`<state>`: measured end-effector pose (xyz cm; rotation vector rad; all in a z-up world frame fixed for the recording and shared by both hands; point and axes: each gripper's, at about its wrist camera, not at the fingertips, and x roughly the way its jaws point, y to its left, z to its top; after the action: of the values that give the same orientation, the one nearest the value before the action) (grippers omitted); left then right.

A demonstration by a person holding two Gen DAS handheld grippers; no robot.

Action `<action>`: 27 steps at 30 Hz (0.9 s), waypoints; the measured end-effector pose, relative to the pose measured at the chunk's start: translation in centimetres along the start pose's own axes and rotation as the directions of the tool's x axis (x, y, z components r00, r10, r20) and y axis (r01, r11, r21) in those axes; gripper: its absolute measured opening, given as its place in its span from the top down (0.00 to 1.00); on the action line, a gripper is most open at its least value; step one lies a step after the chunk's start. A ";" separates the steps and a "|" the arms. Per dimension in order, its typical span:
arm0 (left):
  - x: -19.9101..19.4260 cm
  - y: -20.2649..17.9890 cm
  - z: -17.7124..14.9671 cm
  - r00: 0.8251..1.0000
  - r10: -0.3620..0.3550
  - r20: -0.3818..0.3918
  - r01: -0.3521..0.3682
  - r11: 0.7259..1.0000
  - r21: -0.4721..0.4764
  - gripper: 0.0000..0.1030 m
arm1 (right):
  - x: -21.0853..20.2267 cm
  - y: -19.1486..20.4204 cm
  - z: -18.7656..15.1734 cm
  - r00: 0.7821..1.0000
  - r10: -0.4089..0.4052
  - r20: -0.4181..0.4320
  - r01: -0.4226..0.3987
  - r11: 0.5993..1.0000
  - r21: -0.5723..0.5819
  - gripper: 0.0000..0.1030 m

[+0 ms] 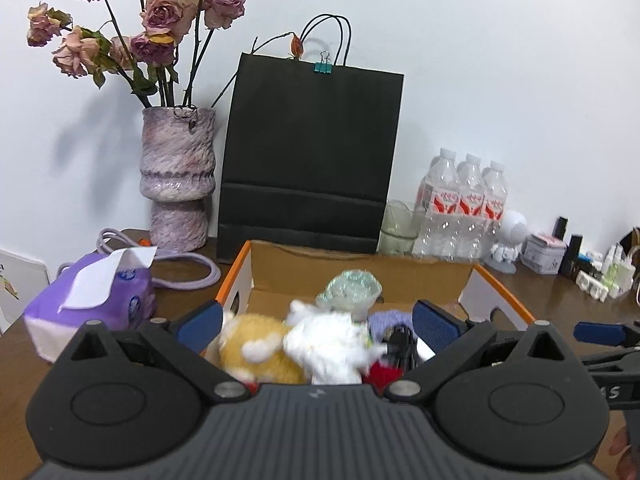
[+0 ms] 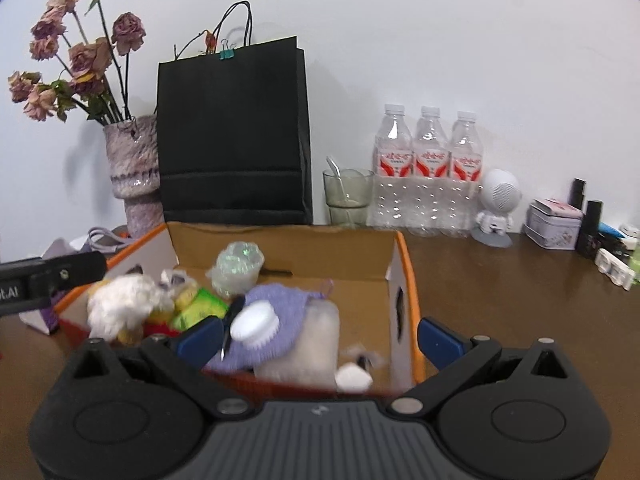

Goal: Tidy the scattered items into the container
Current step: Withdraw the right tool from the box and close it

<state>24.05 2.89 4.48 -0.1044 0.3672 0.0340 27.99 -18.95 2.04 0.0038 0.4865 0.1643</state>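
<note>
Cardboard box (image 2: 288, 248) sits between both spread, empty grippers' fingers (image 2: 438, 342).

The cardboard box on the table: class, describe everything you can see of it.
The cardboard box is open-topped, brown inside, white outside with orange edging and an oval hand-hole in its right wall. It sits upright on the brown table, in front of the black paper bag. Inside lie a white plush toy, a lilac knitted cloth, a white round brush and other small items.
</note>
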 end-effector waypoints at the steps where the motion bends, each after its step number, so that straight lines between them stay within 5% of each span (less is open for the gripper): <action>1: -0.4 0.0 -0.4 1.000 0.003 -0.001 -0.003 1.000 0.008 0.00 | -0.6 -0.2 -0.6 1.000 -0.005 0.005 0.005 1.000 0.008 0.00; 9: -2.3 1.0 -3.2 0.999 0.018 -0.033 -0.019 1.000 -0.007 0.00 | -3.3 -1.5 -4.5 0.999 -0.024 -0.027 0.024 1.000 0.009 0.00; 19: -1.2 1.6 -5.1 0.994 0.020 -0.109 -0.022 1.000 -0.019 0.00 | 0.2 -0.5 -6.4 0.988 -0.025 -0.152 0.017 0.998 -0.052 0.09; 27: -0.2 2.4 -5.6 0.987 0.021 -0.161 -0.029 0.998 -0.051 0.00 | 3.7 0.8 -6.0 0.978 -0.060 -0.198 0.062 0.998 0.007 0.41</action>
<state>21.76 4.63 -0.91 -0.1558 0.5285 0.0605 28.28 -17.81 -5.00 -0.0149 0.6851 0.1016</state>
